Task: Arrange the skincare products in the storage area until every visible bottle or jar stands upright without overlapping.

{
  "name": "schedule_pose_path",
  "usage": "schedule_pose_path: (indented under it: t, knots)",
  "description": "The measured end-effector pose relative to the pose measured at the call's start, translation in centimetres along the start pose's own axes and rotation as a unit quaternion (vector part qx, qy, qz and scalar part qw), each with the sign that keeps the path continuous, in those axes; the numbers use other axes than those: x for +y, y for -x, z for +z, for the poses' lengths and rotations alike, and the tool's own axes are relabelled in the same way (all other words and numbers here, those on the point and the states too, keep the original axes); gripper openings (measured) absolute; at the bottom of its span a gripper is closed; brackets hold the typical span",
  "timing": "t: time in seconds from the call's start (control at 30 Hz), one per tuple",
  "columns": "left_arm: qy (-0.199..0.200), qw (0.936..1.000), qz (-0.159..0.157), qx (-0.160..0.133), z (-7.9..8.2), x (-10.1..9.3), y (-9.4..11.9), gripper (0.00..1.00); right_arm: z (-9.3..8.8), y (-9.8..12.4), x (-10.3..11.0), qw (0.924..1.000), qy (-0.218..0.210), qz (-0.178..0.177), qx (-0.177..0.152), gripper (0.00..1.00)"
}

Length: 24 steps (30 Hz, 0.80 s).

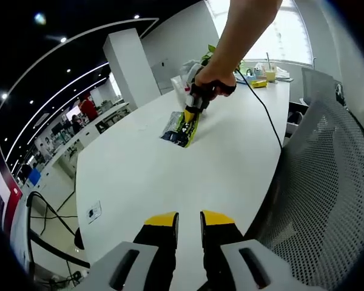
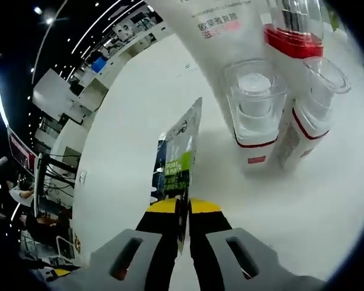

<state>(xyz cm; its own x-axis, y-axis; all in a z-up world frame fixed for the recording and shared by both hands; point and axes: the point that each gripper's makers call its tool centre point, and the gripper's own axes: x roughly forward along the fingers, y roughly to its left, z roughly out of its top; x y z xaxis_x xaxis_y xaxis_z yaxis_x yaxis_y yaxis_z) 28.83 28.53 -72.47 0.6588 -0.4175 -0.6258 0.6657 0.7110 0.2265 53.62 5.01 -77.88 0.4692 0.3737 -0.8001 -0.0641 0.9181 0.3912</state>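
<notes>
My right gripper [image 2: 182, 209] is shut on the lower edge of a flat sachet [image 2: 179, 154] printed green, blue and silver, which stands on edge over the white table [image 2: 127, 121]. Just beyond it are a large white tube [image 2: 221, 36], two white bottles with clear caps and red bands [image 2: 255, 115] [image 2: 312, 112], and a bottle with a red collar [image 2: 294, 33]. In the left gripper view a hand holds that right gripper [image 1: 185, 132] on the sachet [image 1: 173, 128] at mid-table. My left gripper [image 1: 190, 219] hovers near the table's front edge, open with a narrow gap and nothing in it.
A grey mesh chair back [image 1: 327, 182] stands close on the right of the table [image 1: 145, 176]. A black cable [image 1: 264, 109] runs across the far side. A plant [image 1: 213, 53], a yellow cup [image 1: 270, 74] and small items sit at the far end.
</notes>
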Motion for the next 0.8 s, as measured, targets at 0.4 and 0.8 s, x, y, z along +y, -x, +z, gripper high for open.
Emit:
schedule_pose_path:
  t: [0.4,0.8]
  knots:
    - [0.000,0.9999,0.011,0.001,0.0,0.4,0.1,0.15,0.0,-0.4,-2.2,0.9924,0.102,-0.069,0.009,0.15]
    - [-0.003,0.9999,0.015,-0.003,0.1,0.5,0.2,0.15,-0.1,1.2,-2.4,0.9772,0.193,-0.086,-0.018,0.12]
